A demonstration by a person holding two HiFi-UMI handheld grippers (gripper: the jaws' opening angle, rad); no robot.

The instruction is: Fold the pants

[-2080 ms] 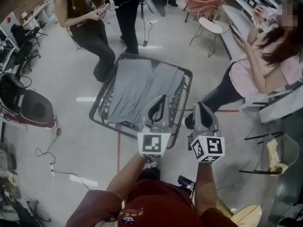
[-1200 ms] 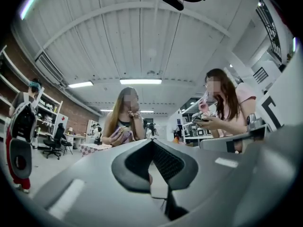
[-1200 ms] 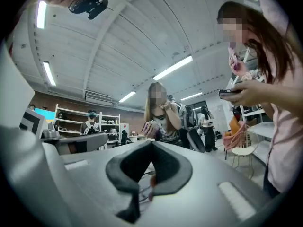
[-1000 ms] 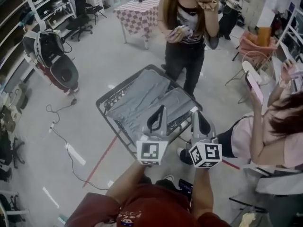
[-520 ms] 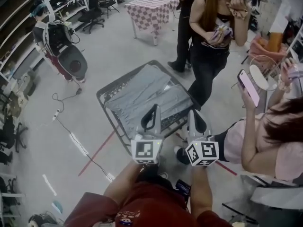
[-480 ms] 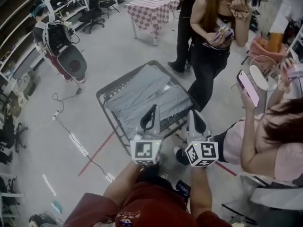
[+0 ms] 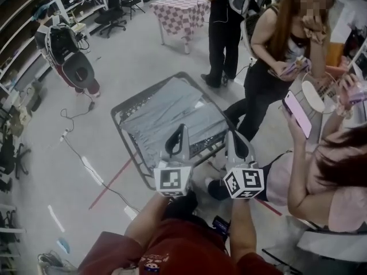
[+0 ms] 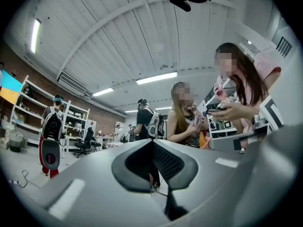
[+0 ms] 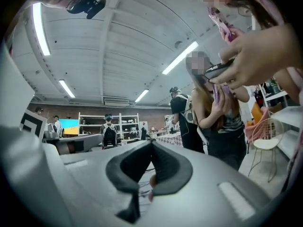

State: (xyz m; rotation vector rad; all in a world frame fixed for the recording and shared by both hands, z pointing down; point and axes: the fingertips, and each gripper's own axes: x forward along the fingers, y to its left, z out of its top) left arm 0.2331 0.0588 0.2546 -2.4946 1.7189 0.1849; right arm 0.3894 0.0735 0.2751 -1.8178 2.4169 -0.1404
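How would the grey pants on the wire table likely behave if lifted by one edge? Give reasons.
Probably floppy: the pants lie spread flat across the wire table, so a lifted edge would likely drape and trail. They are likely light for their size, since the cloth looks thin. They might snag on the open wire top rather than slide freely.

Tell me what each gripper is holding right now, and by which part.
Nothing is held. The left gripper and the right gripper are both shut and empty. The gray pants lie spread on the wire rack, untouched.
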